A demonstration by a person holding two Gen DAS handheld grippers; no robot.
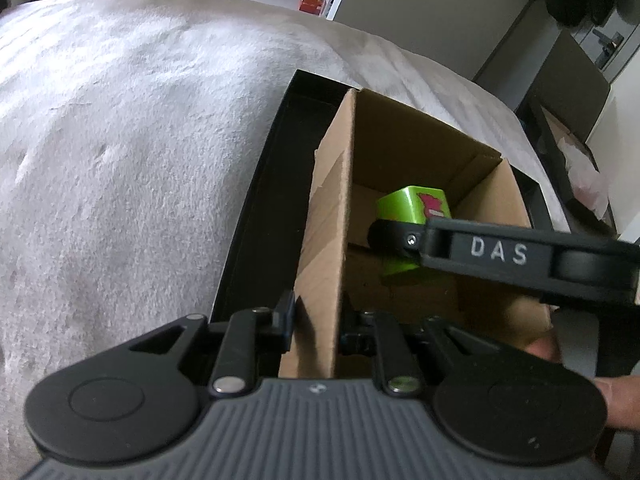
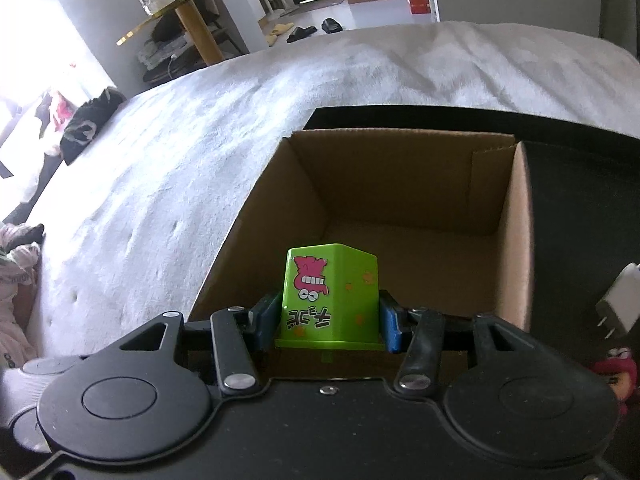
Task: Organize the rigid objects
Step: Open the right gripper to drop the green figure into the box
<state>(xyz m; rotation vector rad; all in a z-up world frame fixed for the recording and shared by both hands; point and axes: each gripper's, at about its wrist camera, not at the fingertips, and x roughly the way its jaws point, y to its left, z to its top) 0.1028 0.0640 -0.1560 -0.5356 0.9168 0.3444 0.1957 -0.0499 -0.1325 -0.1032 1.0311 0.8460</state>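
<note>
An open cardboard box (image 2: pixel 400 184) stands in a black tray (image 2: pixel 440 120) on a white blanket. My right gripper (image 2: pixel 330 320) is shut on a small green plastic container (image 2: pixel 332 300) with a pink cartoon sticker, its blue pads pressing on both sides. It holds the container upside down over the near part of the box's inside. In the left wrist view the green container (image 1: pixel 404 204) shows inside the cardboard box (image 1: pixel 400 140), behind a right gripper finger (image 1: pixel 480 248). My left gripper (image 1: pixel 318 328) is shut on the box's left wall, one finger on each side.
The white blanket (image 1: pixel 120 140) spreads wide to the left of the black tray (image 1: pixel 256 200). A white charger plug (image 2: pixel 618 308) and a red toy figure (image 2: pixel 616 376) lie right of the box. A person's fingers (image 1: pixel 616 400) show at the lower right.
</note>
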